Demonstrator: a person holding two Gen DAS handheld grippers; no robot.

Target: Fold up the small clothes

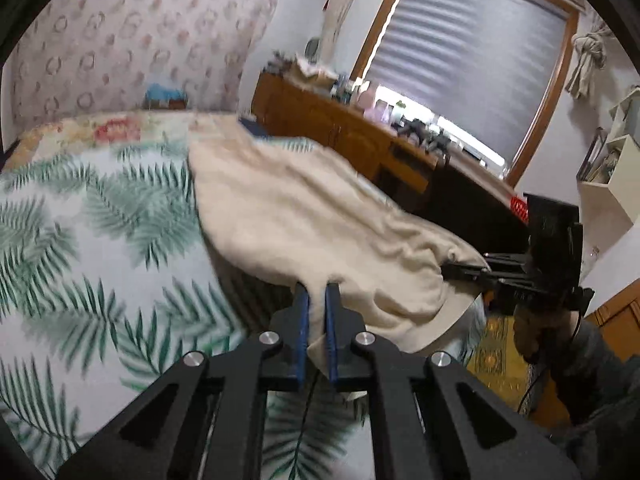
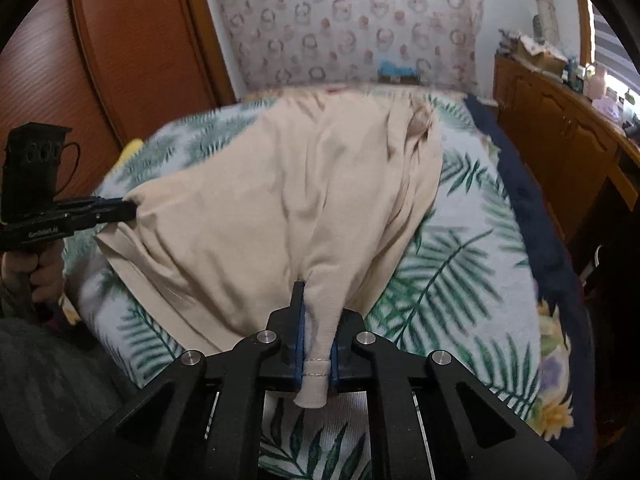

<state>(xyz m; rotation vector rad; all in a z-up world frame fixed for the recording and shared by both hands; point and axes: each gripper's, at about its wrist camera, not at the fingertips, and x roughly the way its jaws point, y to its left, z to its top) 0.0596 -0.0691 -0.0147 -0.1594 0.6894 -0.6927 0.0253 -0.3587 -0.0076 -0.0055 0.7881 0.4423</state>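
Note:
A cream garment (image 1: pixel 288 208) is held up over the leaf-print bed (image 1: pixel 80 240), its far end still resting on the bed. My left gripper (image 1: pixel 316 292) is shut on the garment's near edge. My right gripper (image 1: pixel 452 270) shows at the right of the left wrist view, shut on another corner. In the right wrist view the right gripper (image 2: pixel 318 300) is shut on a hemmed cuff of the cream garment (image 2: pixel 260 200), which pokes out behind the pads. The left gripper (image 2: pixel 132 206) pinches the garment's left corner there.
A wooden dresser (image 1: pixel 340 128) with clutter runs along the bed's right side under a window with blinds (image 1: pixel 460 48). A dark blue blanket edge (image 2: pixel 532 216) lines the bed. A wooden door (image 2: pixel 100 60) stands at the left. A patterned headboard (image 2: pixel 348 20) is behind.

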